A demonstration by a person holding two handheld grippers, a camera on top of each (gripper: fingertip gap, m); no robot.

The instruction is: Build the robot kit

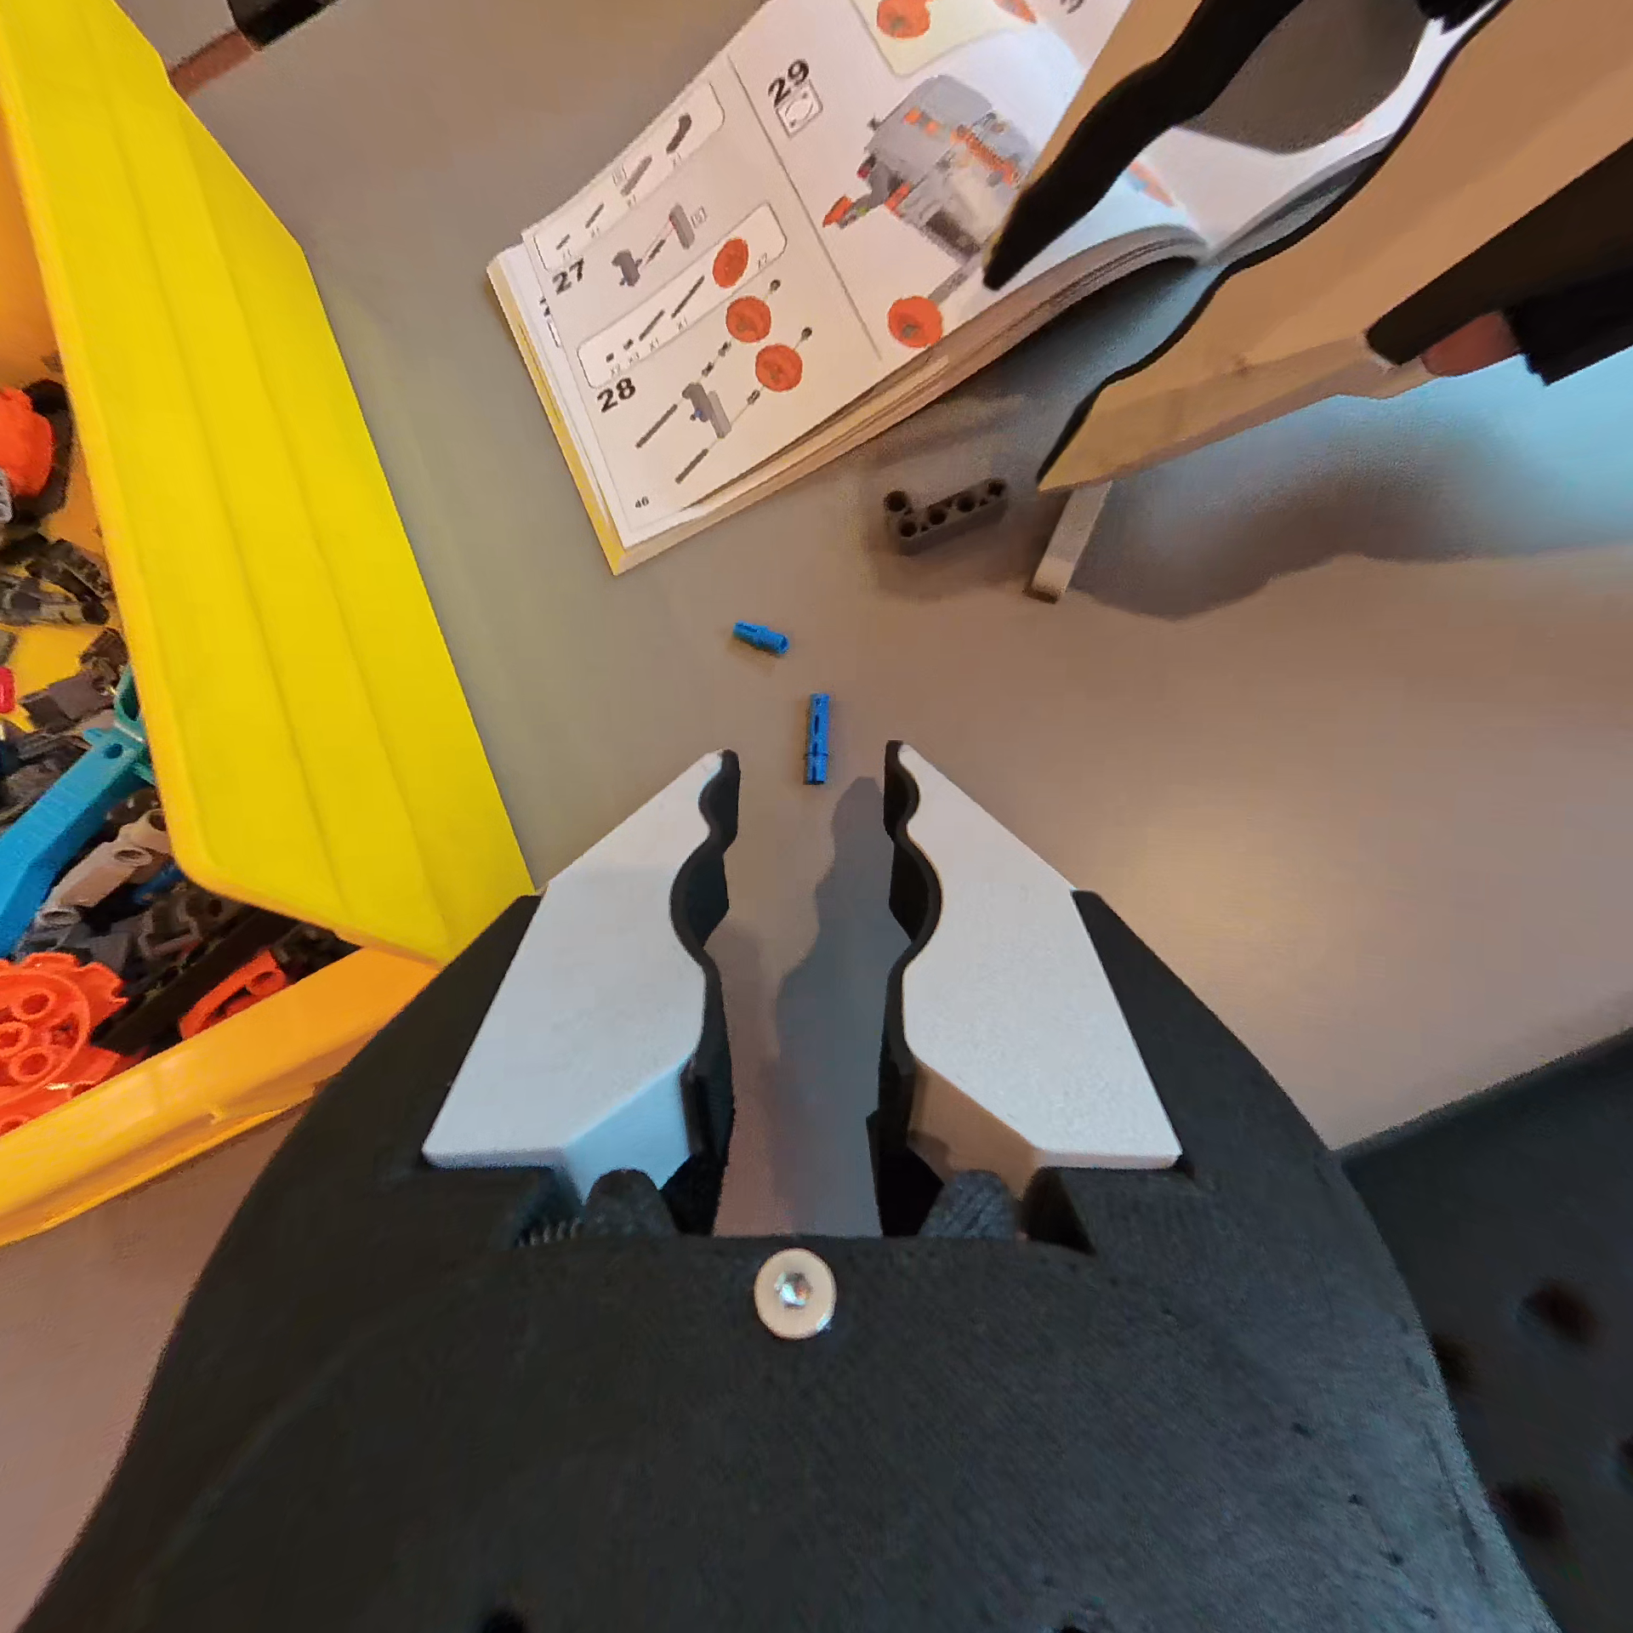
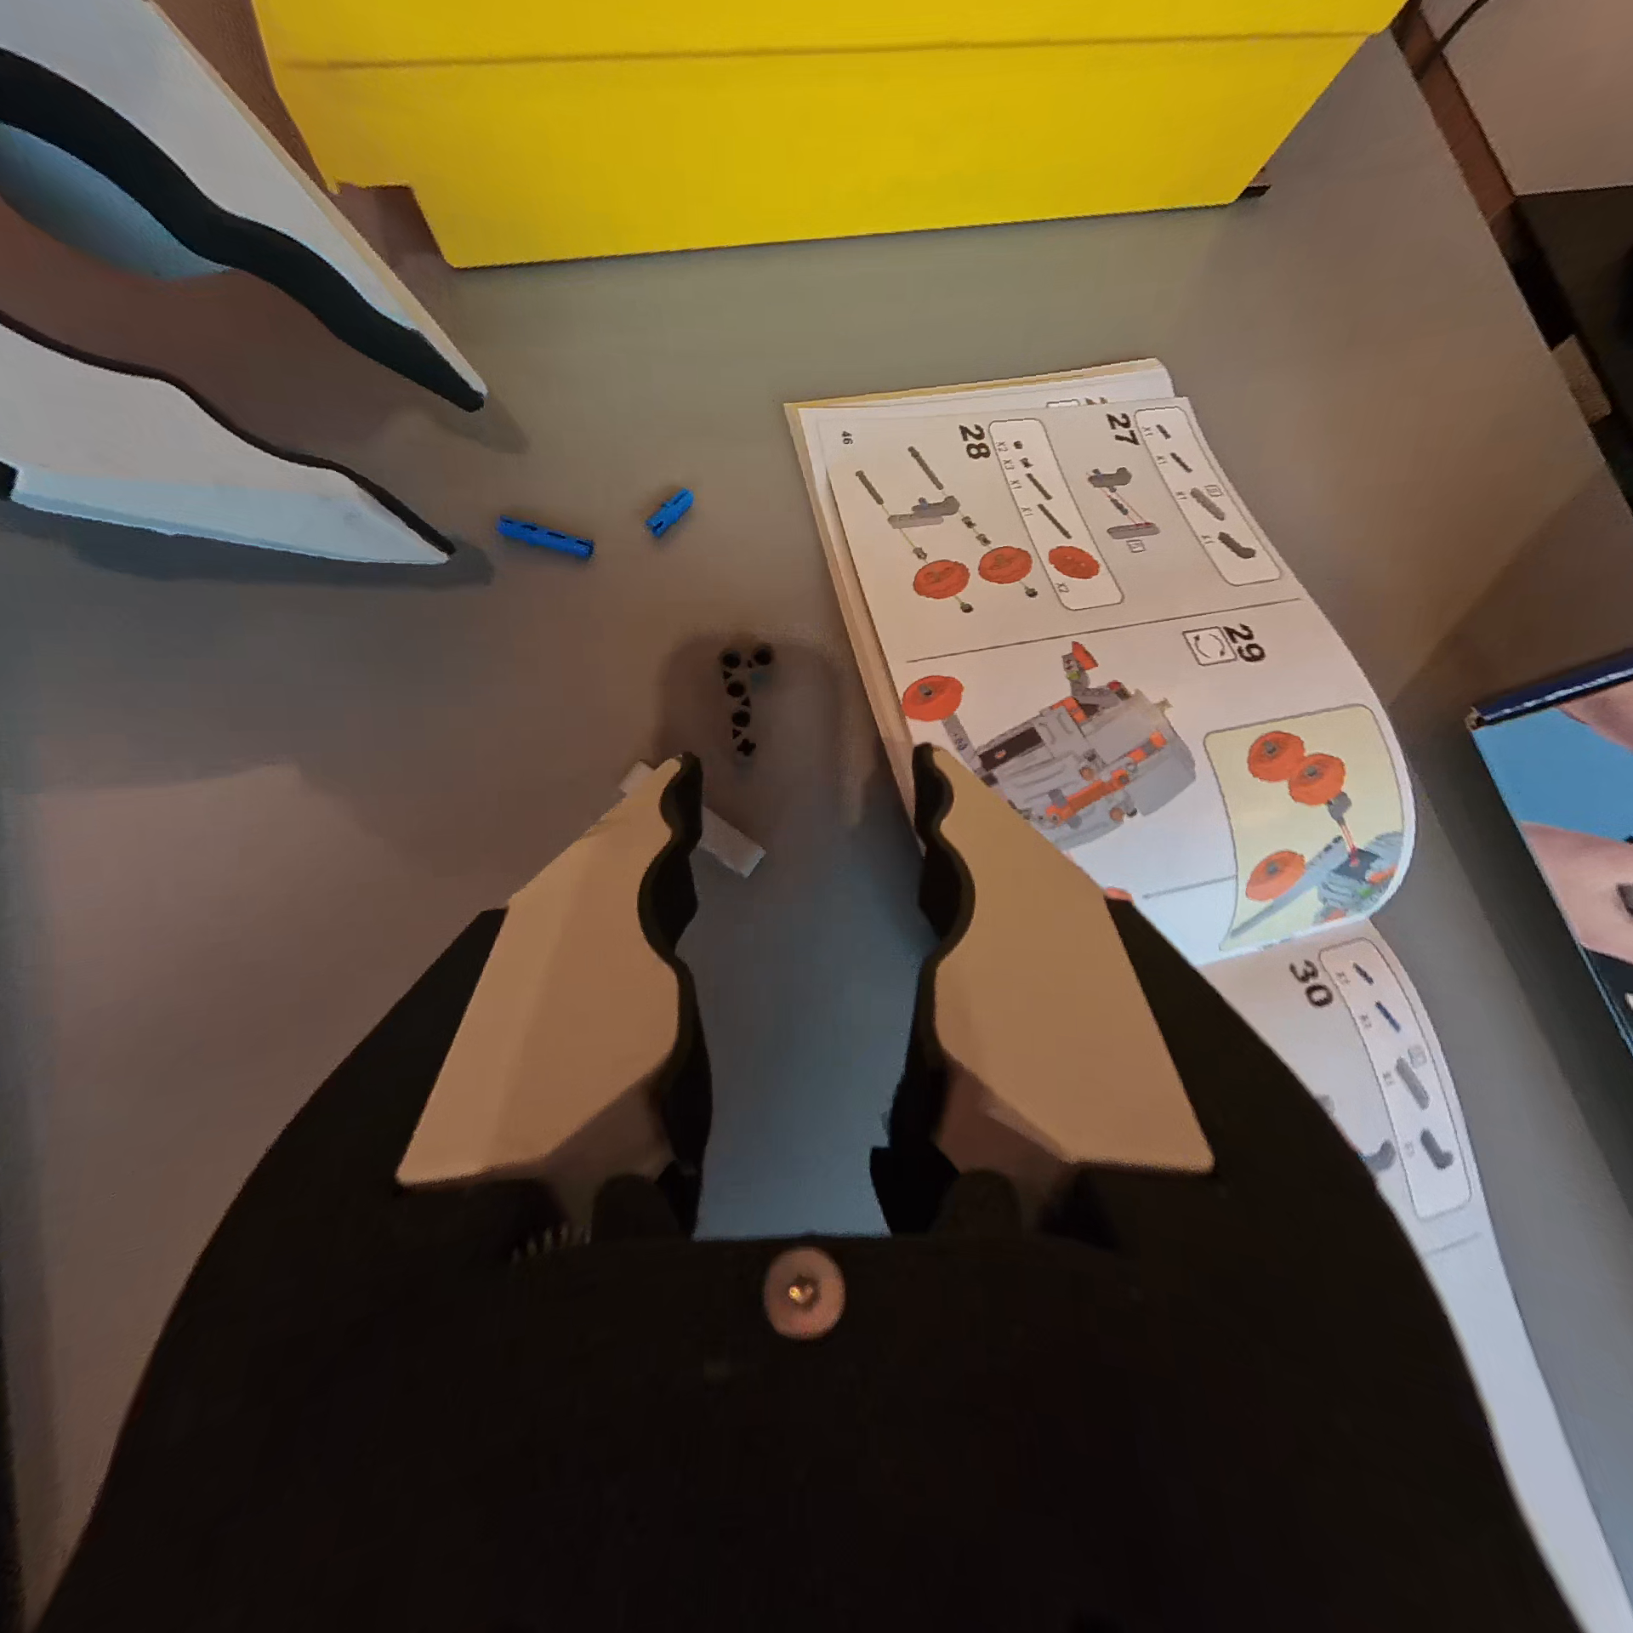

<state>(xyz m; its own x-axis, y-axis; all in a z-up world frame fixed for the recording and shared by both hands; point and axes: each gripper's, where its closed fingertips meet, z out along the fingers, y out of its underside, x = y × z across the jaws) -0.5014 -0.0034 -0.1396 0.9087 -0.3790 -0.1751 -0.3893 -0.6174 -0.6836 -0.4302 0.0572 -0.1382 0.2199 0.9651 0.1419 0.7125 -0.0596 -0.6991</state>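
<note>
My left gripper [image 1: 811, 751] is open and empty, low over the grey table [image 1: 1237, 795]. A long blue pin [image 1: 817, 738] lies just beyond and between its fingertips. A shorter blue pin [image 1: 761, 637] lies a little farther off. My right gripper [image 2: 802, 767] is open and empty. A dark grey L-shaped beam with holes [image 2: 740, 702] lies just ahead of its tips. A small white piece [image 2: 729, 846] lies by its left finger. Both blue pins [image 2: 544, 535] [image 2: 669, 512] show in the right wrist view, next to the left gripper's fingers [image 2: 265, 521].
A yellow bin [image 1: 265, 574] with several loose building pieces stands on the left. An open instruction booklet [image 1: 751, 309] lies beyond the pins, also in the right wrist view [image 2: 1105, 663]. A blue box [image 2: 1564, 839] sits at the right edge.
</note>
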